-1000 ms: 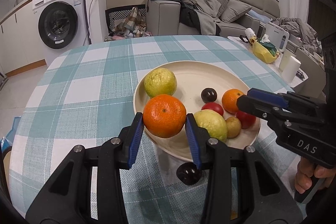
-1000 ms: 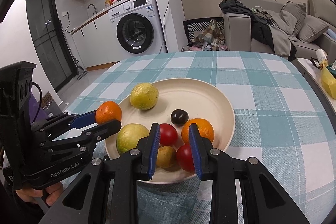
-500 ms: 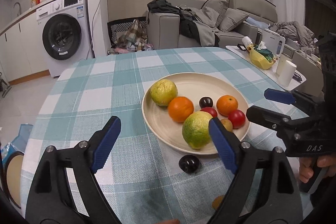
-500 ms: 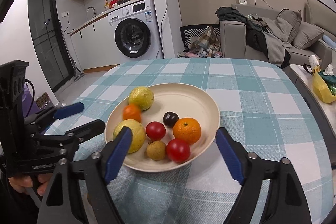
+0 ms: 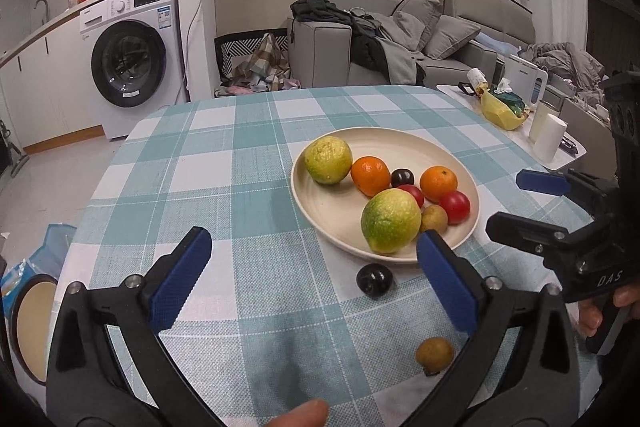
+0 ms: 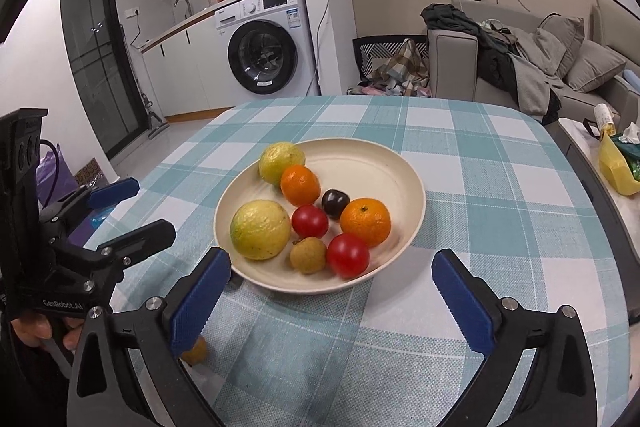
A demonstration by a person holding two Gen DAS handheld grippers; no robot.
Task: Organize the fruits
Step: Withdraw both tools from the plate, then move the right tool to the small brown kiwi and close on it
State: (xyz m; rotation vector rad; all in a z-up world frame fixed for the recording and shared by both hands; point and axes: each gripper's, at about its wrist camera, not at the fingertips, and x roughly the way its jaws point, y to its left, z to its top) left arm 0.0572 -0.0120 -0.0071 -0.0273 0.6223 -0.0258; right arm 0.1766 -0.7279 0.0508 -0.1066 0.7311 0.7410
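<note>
A cream plate on the checked tablecloth holds two yellow-green citrus fruits, two oranges, two red tomatoes, a dark plum and a small brown fruit. A dark plum and a small brown fruit lie on the cloth in front of the plate. My left gripper is open and empty, near the loose plum. My right gripper is open and empty at the plate's near rim.
A side table with a yellow bag and cups stands right of the table. A washing machine and a sofa are behind. A round object sits on the floor at the left.
My left gripper let go of the orange, which now lies on the plate. Both grippers opened wide and drew back from the plate.
</note>
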